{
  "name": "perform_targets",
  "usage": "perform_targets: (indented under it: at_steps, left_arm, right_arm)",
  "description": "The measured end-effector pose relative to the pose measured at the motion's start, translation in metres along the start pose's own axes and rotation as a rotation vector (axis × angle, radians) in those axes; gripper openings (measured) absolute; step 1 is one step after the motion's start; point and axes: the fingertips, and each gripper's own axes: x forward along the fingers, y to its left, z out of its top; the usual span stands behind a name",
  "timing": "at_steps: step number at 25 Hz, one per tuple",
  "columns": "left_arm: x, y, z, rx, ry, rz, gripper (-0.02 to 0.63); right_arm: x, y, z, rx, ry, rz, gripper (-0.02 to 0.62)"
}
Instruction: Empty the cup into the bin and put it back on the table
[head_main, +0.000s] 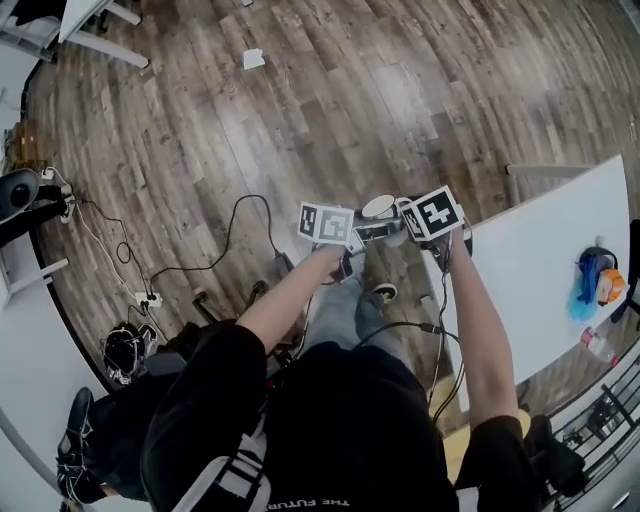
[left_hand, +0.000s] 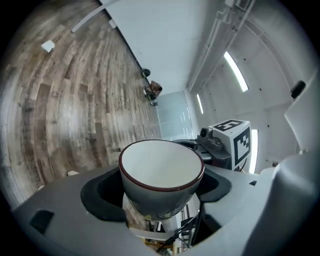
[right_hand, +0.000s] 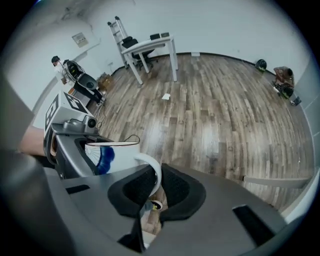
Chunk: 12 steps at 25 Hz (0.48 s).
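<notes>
Between the two claws: the cup (head_main: 378, 207) hangs above the wooden floor (head_main: 300, 120), mouth up, not resting on anything.
Left claw (left_hand: 161, 187): clenched on the cup's round body (left_hand: 161, 172), a dark pad pressed against each side of the wall.
Right claw (right_hand: 156, 187): clenched on the cup's white handle (right_hand: 152, 170), which runs down through the narrow gap between its pads.
Cup inside: white and empty in the left gripper view, with a dark red line round the rim.
Cup outside: white with a blue patch (right_hand: 105, 159) on the wall facing the right claw.
Claws to each other: facing in, the left claw (head_main: 350, 238) and the right claw (head_main: 395, 228) almost meet, with the cup spanning them.
Surface (head_main: 540, 260): white, just right of the right claw; the cup is off it.
On the surface: a blue and orange object (head_main: 595, 280), well away from both claws.
Beyond the claws: a scrap of paper (head_main: 253, 59) on the floor.
Left of the left claw: black cables (head_main: 200, 250) on the floor.
</notes>
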Motion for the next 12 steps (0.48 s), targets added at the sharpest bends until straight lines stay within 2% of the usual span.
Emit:
perform_targets:
  at_steps: [2, 4, 12]
  left_arm:
    - [0.001, 0.013, -0.002, -0.098, -0.016, -0.012, 0.390]
    - [-0.002, 0.024, -0.002, -0.154, -0.023, -0.015, 0.388]
    - [-0.006, 0.040, -0.008, -0.210, -0.004, -0.008, 0.390]
  right_arm:
    - [0.015, -0.001, -0.002, -0.008, 0.080, 0.026, 0.051]
    - [0.027, 0.000, -0.002, -0.005, 0.125, 0.044, 0.051]
    - [0.045, 0.005, -0.007, 0.016, 0.166, 0.072, 0.051]
